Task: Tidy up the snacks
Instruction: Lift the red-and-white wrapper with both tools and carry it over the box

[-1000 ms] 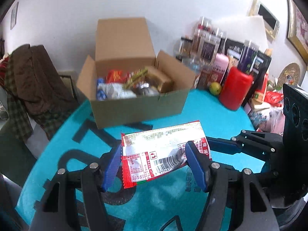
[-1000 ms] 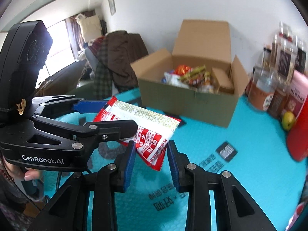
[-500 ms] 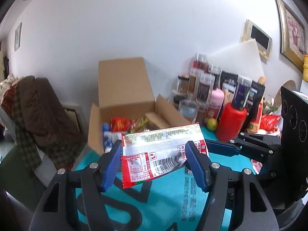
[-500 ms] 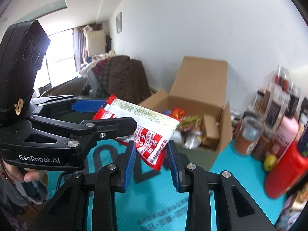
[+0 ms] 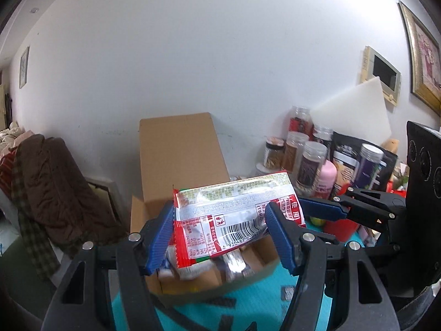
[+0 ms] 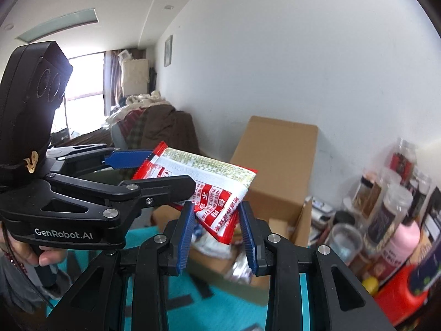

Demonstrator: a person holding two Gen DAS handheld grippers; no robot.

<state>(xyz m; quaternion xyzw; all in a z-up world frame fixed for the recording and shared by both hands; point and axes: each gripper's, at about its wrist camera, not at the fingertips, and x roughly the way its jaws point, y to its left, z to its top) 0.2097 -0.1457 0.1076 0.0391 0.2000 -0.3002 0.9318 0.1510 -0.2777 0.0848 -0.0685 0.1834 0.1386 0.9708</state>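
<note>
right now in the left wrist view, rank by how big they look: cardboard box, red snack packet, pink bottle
1. cardboard box, raised flap included.
2. red snack packet; it is held close to the camera, which inflates it.
3. pink bottle, partly hidden, clearly smallest.

Brown coat [image 5: 52, 193] left; jars [image 5: 311, 160] (pink bottle [image 5: 326, 178] among them) right.

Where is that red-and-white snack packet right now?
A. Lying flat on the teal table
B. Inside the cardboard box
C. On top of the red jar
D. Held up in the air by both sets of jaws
D: the snack packet is clamped between blue pads, raised over the open cardboard box.
</note>
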